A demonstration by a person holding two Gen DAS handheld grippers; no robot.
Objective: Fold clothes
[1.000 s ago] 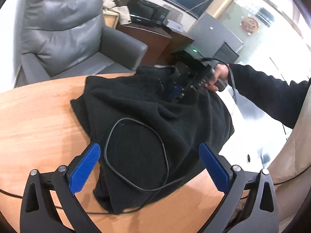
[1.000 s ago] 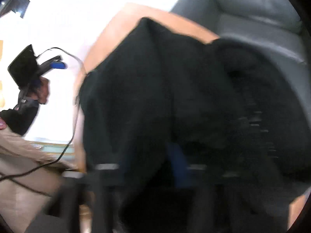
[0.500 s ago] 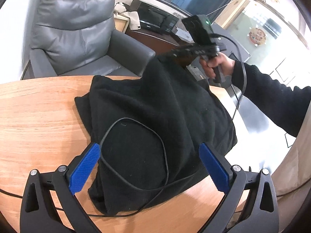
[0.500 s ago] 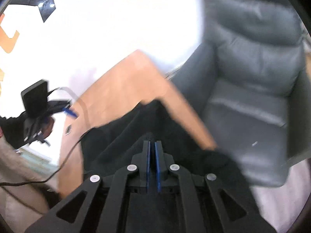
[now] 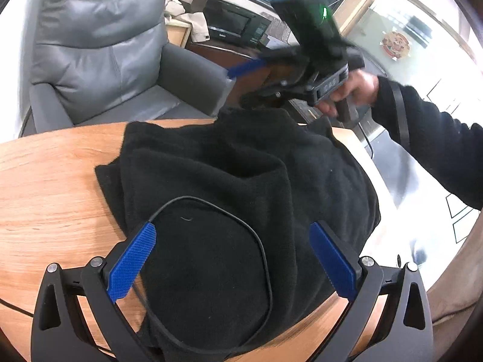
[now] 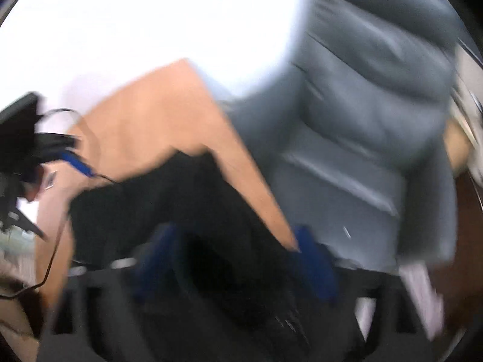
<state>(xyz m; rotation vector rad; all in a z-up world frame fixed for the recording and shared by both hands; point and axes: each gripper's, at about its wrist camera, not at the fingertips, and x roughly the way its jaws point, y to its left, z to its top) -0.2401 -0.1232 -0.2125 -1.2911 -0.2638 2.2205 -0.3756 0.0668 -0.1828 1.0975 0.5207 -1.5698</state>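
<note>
A black fleece garment (image 5: 241, 181) lies bunched on the wooden table (image 5: 54, 187), its right side hanging over the edge. My left gripper (image 5: 231, 259) is open above the garment's near part, blue pads wide apart. My right gripper (image 5: 256, 69) is held in the air above the garment's far edge; in its own blurred view (image 6: 235, 259) its blue pads stand apart and empty over the dark cloth (image 6: 169, 199).
A black cable (image 5: 256, 241) loops across the garment. A grey leather armchair (image 5: 99, 54) stands beyond the table's far edge. A dark cabinet with a microwave (image 5: 235, 27) is behind it. The floor lies to the right of the table.
My right gripper, shut on the garment's far edge and lifting it half a second ago, has opened. The cloth has dropped back onto the pile. My left gripper stayed in place.
</note>
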